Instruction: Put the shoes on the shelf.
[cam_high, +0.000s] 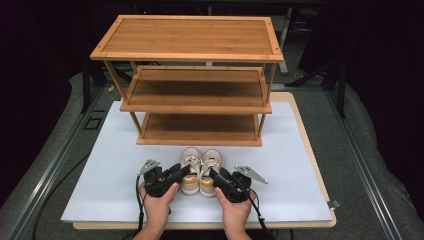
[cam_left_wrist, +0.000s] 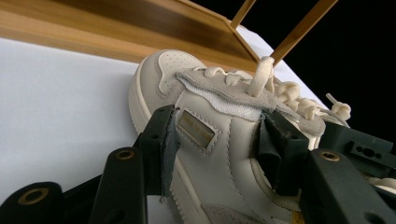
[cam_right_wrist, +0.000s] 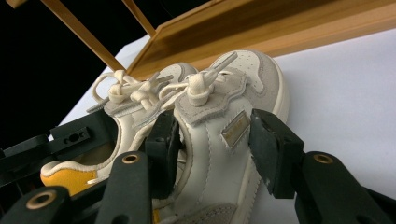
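Left gripper (cam_high: 181, 173) and right gripper (cam_high: 216, 175) fingers each apparently clamped on a shoe, pair (cam_high: 200, 170) just before shelf rack (cam_high: 200, 141), bare white board (cam_high: 295, 165) either side.

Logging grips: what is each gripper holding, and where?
Left gripper clamps the left cream leather sneaker's collar; right gripper straddles the right cream sneaker's collar, contact unclear.
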